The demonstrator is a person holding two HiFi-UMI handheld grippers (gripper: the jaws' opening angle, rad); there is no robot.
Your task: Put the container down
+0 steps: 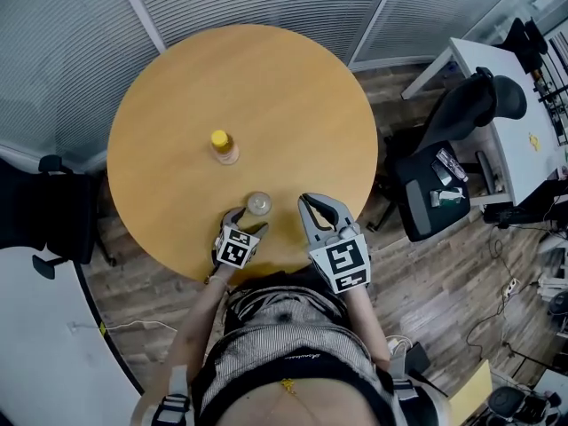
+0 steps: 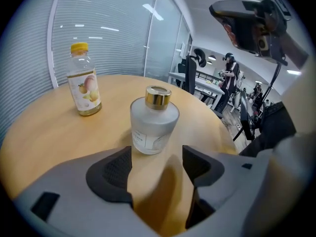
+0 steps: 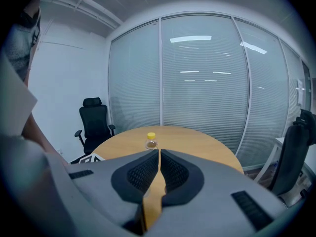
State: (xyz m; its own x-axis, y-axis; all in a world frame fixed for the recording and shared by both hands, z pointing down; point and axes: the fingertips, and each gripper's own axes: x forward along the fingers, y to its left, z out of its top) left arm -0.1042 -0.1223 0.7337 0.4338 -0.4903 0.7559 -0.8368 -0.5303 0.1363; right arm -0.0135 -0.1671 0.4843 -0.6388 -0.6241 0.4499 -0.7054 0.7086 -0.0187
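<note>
Standing container [image 2: 154, 120] just beyond spread-jawed left gripper [image 2: 157, 158]

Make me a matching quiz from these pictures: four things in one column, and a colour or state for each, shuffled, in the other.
Things:
1. left tool
2. right tool
3. clear bottle
4. frosted bottle

Colours or states:
A. gold cap
B. yellow cap
C. jaws together, empty
D. jaws apart, empty

Pairs: 1-D, 2-C, 3-B, 4-A

Label print on the frosted container [image 2: 153, 126] is way too tiny to read — and the black chair [image 1: 44, 213] gets cut off by the head view's left edge.
</note>
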